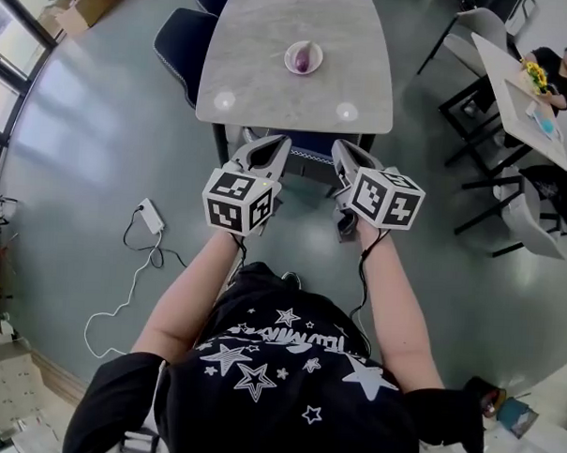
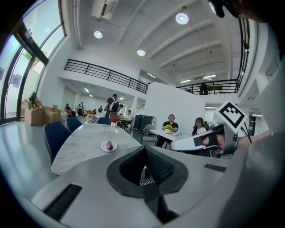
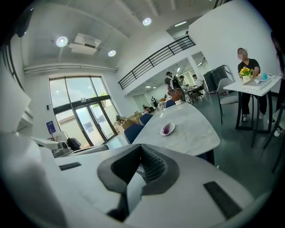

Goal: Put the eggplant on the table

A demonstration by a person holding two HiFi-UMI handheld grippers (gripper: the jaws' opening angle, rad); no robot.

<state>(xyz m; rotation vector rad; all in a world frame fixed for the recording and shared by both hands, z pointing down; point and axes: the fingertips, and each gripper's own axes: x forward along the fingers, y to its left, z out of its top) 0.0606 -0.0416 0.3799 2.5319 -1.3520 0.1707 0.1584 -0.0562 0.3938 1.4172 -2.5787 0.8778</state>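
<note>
A purple eggplant point(image 1: 303, 58) lies on a small white plate point(image 1: 314, 69) on the grey marble table point(image 1: 273, 42) ahead of me. Both grippers hang in the air short of the table's near edge, well away from the plate. My left gripper point(image 1: 265, 156) is shut with nothing in it, and so is my right gripper point(image 1: 350, 164). The left gripper view shows its jaws point(image 2: 144, 174) closed below the far eggplant point(image 2: 109, 145). In the right gripper view the closed jaws point(image 3: 140, 168) sit under the distant eggplant point(image 3: 166, 129).
Dark blue chairs point(image 1: 182, 40) stand at the table's left, and one point(image 1: 310, 147) is tucked under its near edge. A power strip with a white cable point(image 1: 152, 216) lies on the floor at left. At right a person sits at another table point(image 1: 515, 85) carrying flowers.
</note>
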